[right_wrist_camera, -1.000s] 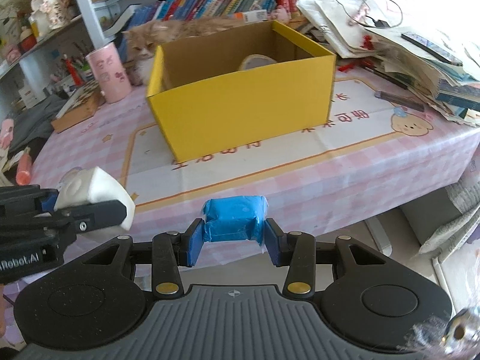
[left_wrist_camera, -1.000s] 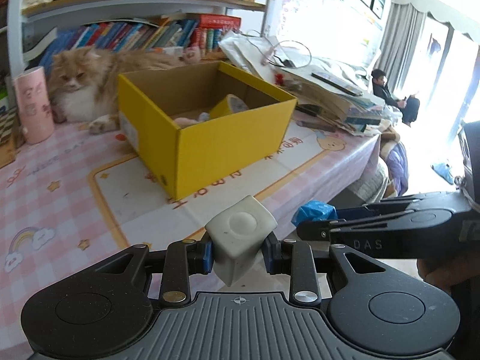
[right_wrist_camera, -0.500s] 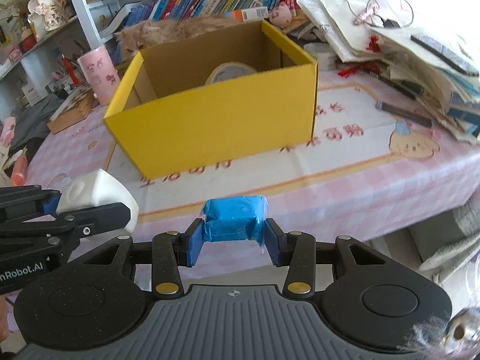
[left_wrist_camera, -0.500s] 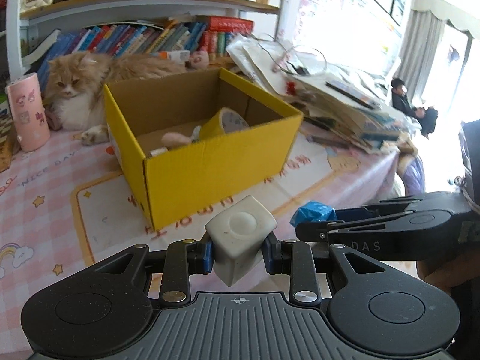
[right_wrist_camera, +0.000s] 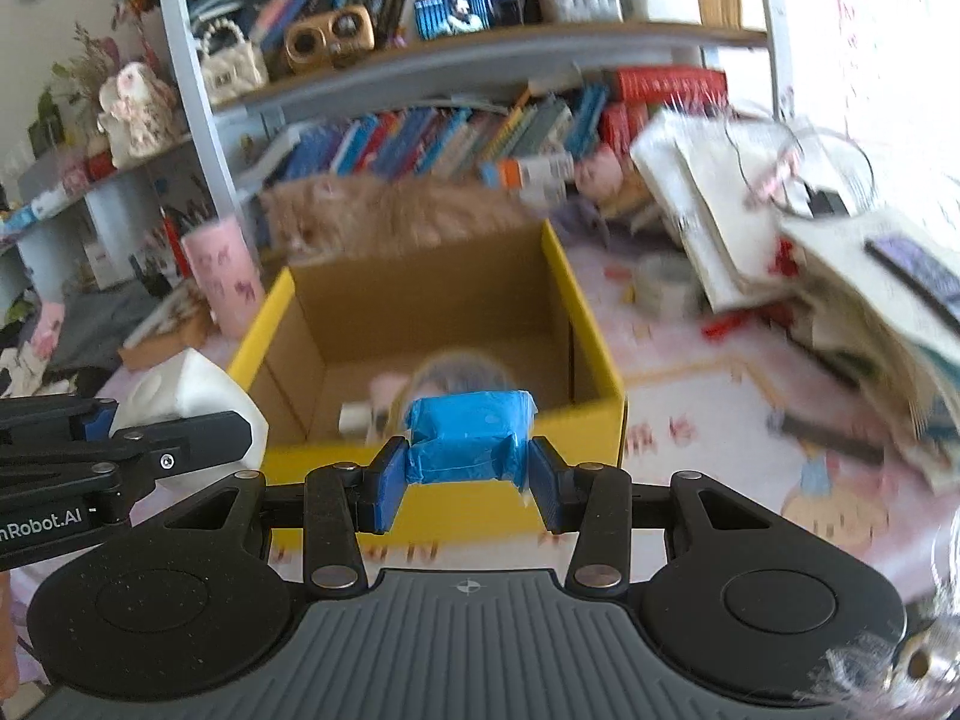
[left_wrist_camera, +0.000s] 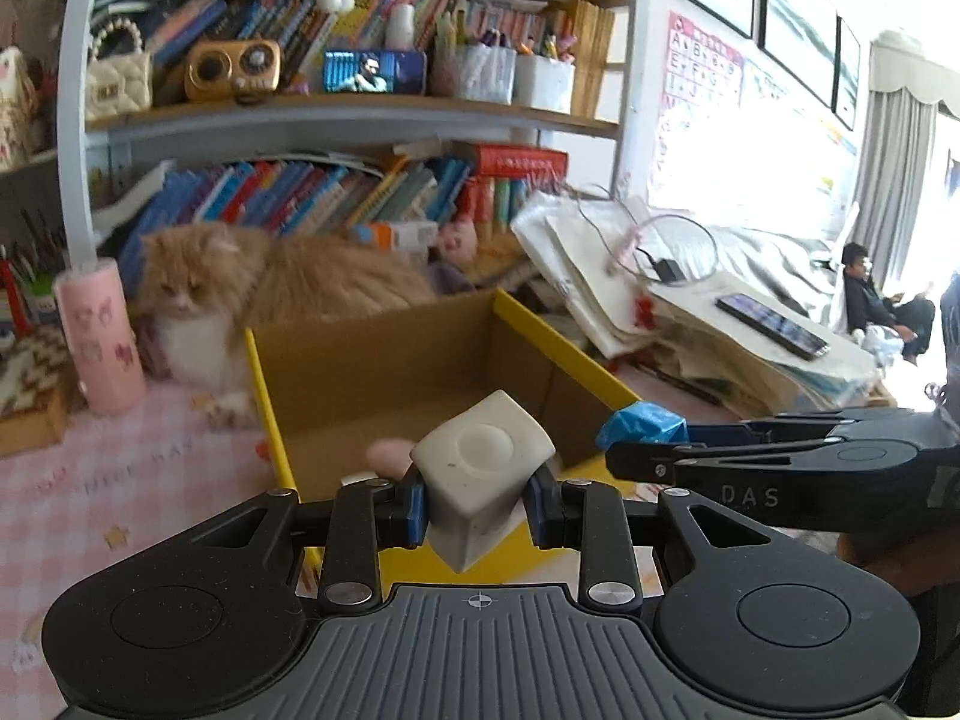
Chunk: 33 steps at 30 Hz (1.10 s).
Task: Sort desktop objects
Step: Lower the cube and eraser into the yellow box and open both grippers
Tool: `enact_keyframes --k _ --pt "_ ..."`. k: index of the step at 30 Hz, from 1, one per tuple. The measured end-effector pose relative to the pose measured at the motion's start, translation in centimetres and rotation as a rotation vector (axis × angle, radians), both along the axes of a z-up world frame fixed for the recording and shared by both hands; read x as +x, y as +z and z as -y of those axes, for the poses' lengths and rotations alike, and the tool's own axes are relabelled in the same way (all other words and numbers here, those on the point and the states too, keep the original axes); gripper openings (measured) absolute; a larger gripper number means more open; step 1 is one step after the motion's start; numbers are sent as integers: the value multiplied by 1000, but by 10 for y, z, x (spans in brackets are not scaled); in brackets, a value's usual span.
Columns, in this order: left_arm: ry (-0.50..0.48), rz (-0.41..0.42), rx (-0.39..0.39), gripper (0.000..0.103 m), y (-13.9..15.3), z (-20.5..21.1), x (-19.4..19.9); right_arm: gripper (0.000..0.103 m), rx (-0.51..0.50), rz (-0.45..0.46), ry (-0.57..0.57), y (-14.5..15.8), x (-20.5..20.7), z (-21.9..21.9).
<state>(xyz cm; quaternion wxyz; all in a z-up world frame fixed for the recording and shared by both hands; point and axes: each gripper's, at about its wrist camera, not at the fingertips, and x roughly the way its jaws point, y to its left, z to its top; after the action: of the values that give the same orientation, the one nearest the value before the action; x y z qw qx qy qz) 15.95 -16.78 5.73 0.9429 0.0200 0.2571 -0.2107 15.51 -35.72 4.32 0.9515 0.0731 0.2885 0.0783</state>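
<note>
Both claws hang side by side at the near wall of the yellow box (right_wrist_camera: 444,498), each loaded, which reads as a double drop being lined up: the open top faces them and the loads sit about at rim level, so letting go over the cavity should be all that is left. The left claw (left_wrist_camera: 478,507) is clamped on a white block (left_wrist_camera: 480,474), gripped low on its sides so the dimpled top face stands clear and tilted above the pads; in the right view it shows at the box's left corner. The right claw (right_wrist_camera: 462,468) is closed on a blue packet (right_wrist_camera: 469,441), its jaws wider apart because the packet is broader; the wrapper looks soft and creased, so I judge it may cling to a pad on release. The box stands on the table (left_wrist_camera: 120,480), on a pink checked cloth, with a pink cup (left_wrist_camera: 99,336) beside it and a cat (left_wrist_camera: 198,306) lying just behind its back wall. Much is unclear. The right view is smeared, so the things already in the box are only a pale roll and a pinkish lump; the left view shows just a pink blob (left_wrist_camera: 387,456) beside the block. The box floor is mostly blocked by the loads, and the near wall is cut off by the claw bodies, so whether either load has actually crossed the rim cannot be told.
</note>
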Motion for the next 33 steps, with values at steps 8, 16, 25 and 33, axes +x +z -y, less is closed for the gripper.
enact_keyframes --k 8,16,25,33 --pt "47 -17 53 29 -12 10 29 40 -24 33 57 3 40 7" --pt "73 -52 93 27 -25 13 46 40 -47 10 119 -10 64 -3" --pt "106 -98 99 27 -34 9 60 40 -73 -55 169 -26 74 -12" --pt "124 -133 92 31 -45 6 58 41 -91 -67 179 -28 78 -15"
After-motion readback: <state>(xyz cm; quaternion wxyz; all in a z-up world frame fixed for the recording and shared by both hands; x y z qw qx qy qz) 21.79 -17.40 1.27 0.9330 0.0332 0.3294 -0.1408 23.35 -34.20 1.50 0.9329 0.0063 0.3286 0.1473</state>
